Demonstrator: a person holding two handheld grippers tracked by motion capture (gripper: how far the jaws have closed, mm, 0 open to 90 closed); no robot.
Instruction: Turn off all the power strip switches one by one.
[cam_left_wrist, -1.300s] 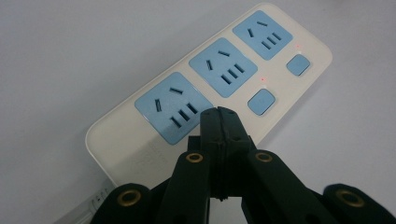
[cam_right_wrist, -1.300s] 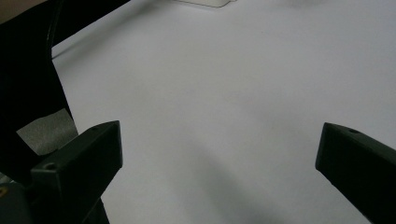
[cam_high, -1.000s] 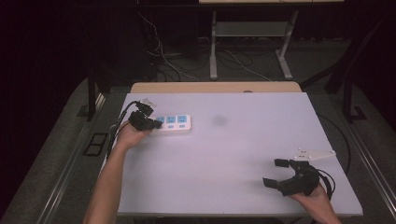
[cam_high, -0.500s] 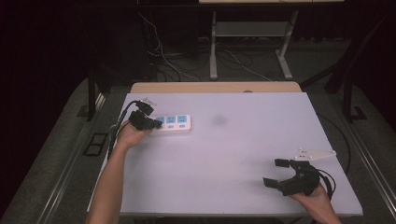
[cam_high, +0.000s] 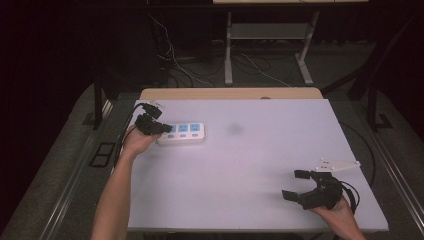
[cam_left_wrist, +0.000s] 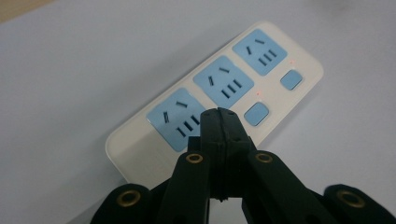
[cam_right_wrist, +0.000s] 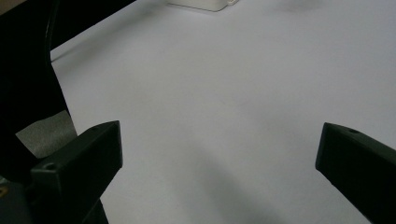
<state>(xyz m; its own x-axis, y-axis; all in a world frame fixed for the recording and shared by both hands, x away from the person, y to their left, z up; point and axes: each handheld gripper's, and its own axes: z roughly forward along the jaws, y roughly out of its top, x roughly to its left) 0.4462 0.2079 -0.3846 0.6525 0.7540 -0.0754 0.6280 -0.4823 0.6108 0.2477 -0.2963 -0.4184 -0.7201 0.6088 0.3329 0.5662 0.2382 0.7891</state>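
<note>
Over on the left, the left gripper (cam_high: 159, 126) is right at the near-left end of the white plastic power strip with three pale-blue sockets (cam_high: 183, 133), which lies flat toward the far-left part of the pale lilac table (cam_high: 240, 165). From the left gripper view, the jaws are pressed together into a single black tip, poised over the strip's near end (cam_left_wrist: 140, 144) beside the first socket. Whether that tip is actually touching the casing, I can't quite tell. Two square blue switch buttons (cam_left_wrist: 257, 114) sit along the strip's edge, each with a tiny red dot glowing beside it. The spot where a third button would be is hidden under the closed tip.

My read: this is the pressing step, the closed tip used as a finger on the switch nearest the strip's end. The next move calls for a short, straight push down and a clean lift off, without shoving the light strip sideways across the smooth top.

Sliding across to the right, bare tabletop, then the right gripper (cam_high: 300, 186) near the front-right corner, held in the person's hand, jaws spread wide with nothing between them. In the right gripper view the strip's end (cam_right_wrist: 201, 4) sits far off at the top edge. It looks like it's waiting its turn.

No containers on this table, nothing to fill or empty.
</note>
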